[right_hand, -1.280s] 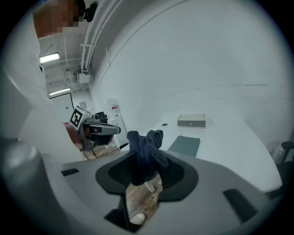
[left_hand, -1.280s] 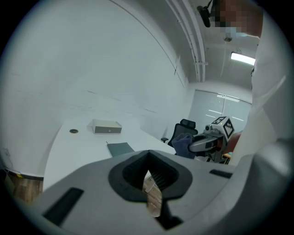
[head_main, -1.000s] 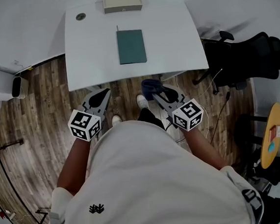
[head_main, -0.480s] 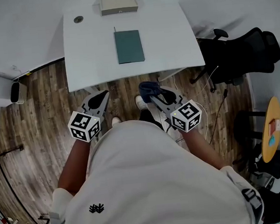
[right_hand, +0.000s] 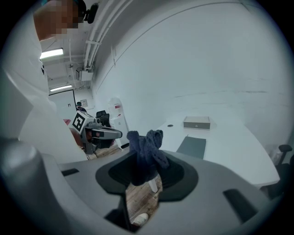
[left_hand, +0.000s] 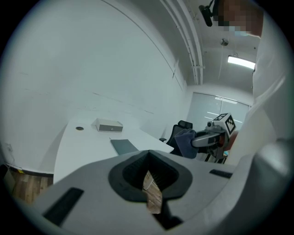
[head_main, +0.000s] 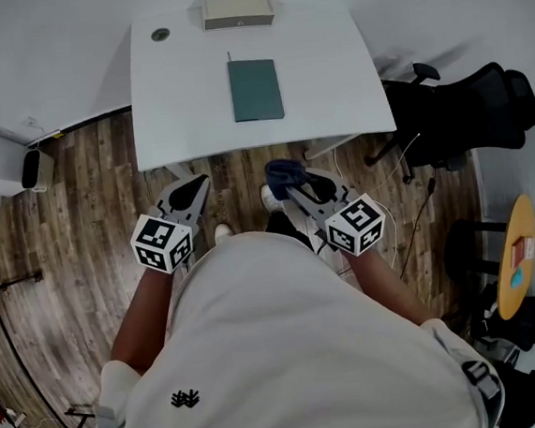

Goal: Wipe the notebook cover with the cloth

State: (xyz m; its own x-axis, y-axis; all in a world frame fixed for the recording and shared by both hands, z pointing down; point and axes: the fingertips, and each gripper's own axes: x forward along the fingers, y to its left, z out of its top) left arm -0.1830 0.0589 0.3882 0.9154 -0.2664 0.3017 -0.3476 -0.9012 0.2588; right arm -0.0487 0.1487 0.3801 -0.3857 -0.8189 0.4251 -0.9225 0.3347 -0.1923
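Wood-floor office, white rectangular table (head_main: 172,105) ahead of person. Flat dark green notebook (head_main: 256,90) lies mid-table, cover up, well apart from both grippers. Right gripper (head_main: 290,180) clamps bunched dark blue cloth (head_main: 280,168), tuft protruding as wiping pad. Left gripper (head_main: 197,182) jaws together, empty, likely spare to steady notebook.
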